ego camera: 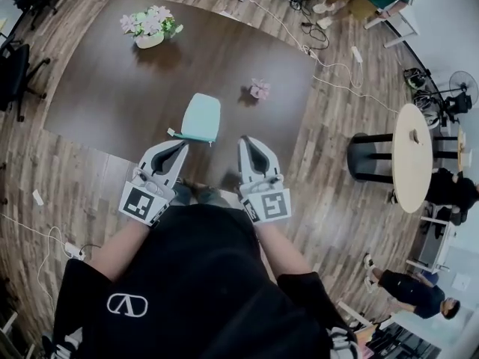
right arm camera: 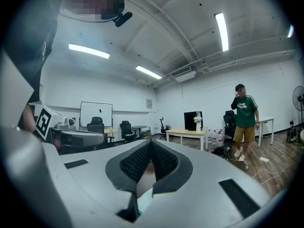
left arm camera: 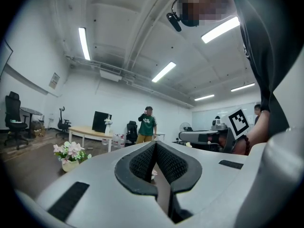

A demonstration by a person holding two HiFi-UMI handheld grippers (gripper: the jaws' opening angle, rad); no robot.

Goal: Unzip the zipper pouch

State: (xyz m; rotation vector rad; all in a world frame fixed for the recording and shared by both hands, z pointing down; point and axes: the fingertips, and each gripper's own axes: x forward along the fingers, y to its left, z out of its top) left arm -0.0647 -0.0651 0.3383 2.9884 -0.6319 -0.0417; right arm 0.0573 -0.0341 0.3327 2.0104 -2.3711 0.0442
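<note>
Left claw (ego camera: pixel 182 145), right claw (ego camera: pixel 249 141) closed, empty; pouch (ego camera: pixel 202 117) on table (ego camera: pixel 105 81)

no legible words; white oval emblem (ego camera: pixel 127 304) on black shirt (ego camera: pixel 202 275); green shirt (right arm camera: pixel 245 111) print too small.

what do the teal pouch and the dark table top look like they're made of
Teal pouch: probably soft fabric or faux leather, matte with no glare and rounded corners; too small to settle which. Table: smooth dark brown top, likely laminate or veneer, with a faint sheen and no visible grain, unlike the plank-patterned floor.
</note>
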